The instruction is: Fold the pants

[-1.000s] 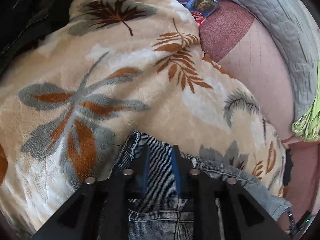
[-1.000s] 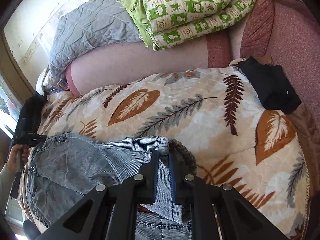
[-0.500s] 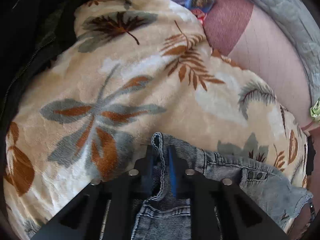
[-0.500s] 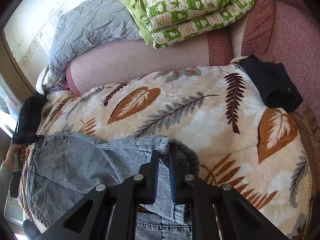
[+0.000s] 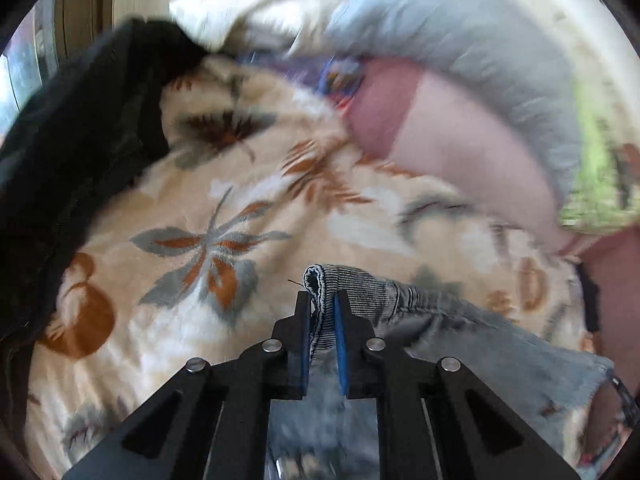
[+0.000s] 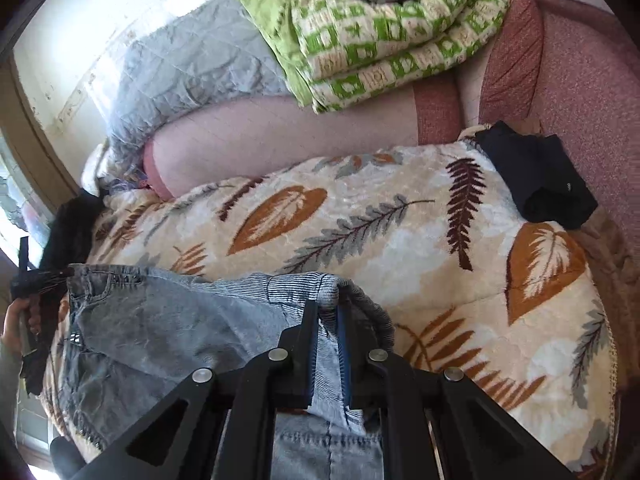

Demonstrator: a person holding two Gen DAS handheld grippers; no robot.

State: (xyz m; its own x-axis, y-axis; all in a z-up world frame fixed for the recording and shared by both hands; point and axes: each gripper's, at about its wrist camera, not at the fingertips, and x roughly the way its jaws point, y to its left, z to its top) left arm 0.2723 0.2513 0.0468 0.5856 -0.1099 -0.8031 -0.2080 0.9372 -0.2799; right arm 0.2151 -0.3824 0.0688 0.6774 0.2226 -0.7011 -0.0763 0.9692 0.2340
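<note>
Layout: pants on blanket

The pants [image 6: 160,328] lie on the blanket [image 6: 400,248], at its left; a folded garment [image 6: 536,176] sits on its far right corner; a quilt [image 6: 392,36] lies behind.

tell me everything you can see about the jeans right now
The jeans are faded blue-grey denim with a paler striped inner face, a belt loop and stitched seams. They lie partly spread on the leaf-patterned blanket, with a frayed edge at lower left. The right gripper is shut on a bunched, turned-over edge; the left gripper is shut on another rolled hem, lifting it off the blanket.
</note>
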